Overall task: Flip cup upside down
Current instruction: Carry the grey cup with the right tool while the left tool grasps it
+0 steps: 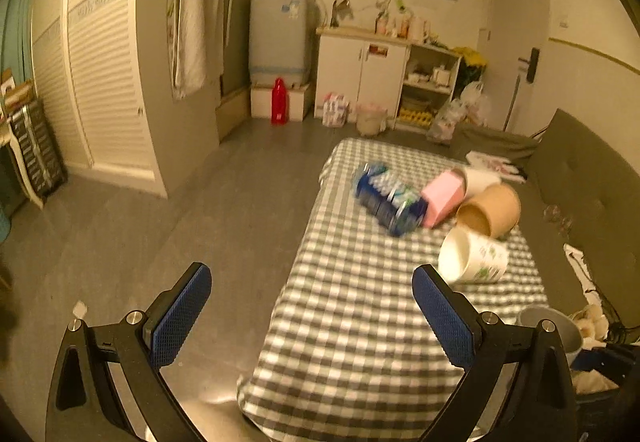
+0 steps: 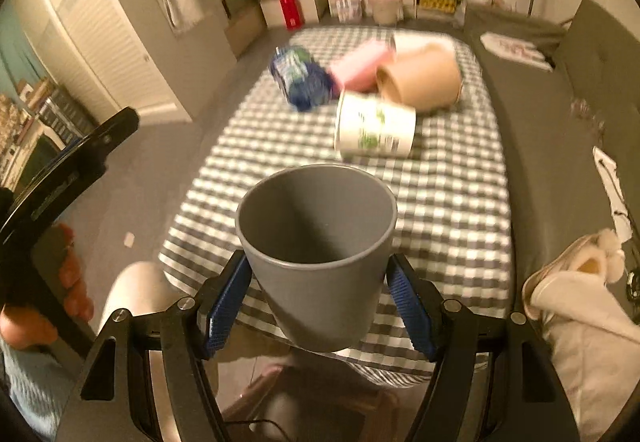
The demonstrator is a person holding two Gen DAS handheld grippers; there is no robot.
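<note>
Cup: grey cup [image 2: 316, 242], plain, smooth, tapering toward its base; the wide rim is nearest the top of the right wrist view and the interior is open to the camera.
Cup position: held above the near edge of the table [image 2: 452, 201], which carries a grey-and-white checked cloth.
Cup axis: long axis roughly upright, mouth up and tilted slightly away from the camera, base down.
Right tongs: right tongs [image 2: 320, 302] clenched on the grey cup, one blue pad [image 2: 224, 306] pressed to each side of the lower wall.
Left tongs: left tongs [image 1: 312, 316] released, spread wide with nothing between the pads, hovering over the near table edge and the floor.
Right view only: the cup's interior and the grasp; the body of the left tool at the left edge, with the person's fingers around it.
Left view only: just a part of the grey cup [image 1: 554, 324], at lower right.
Other items: white printed cup [image 2: 374, 123] lying on its side, mouth to the left; beyond it a tan cup [image 2: 420, 81] also on its side, a pink box [image 2: 360, 67] and a blue packet [image 2: 302, 79], clustered at the far end of the table.
</note>
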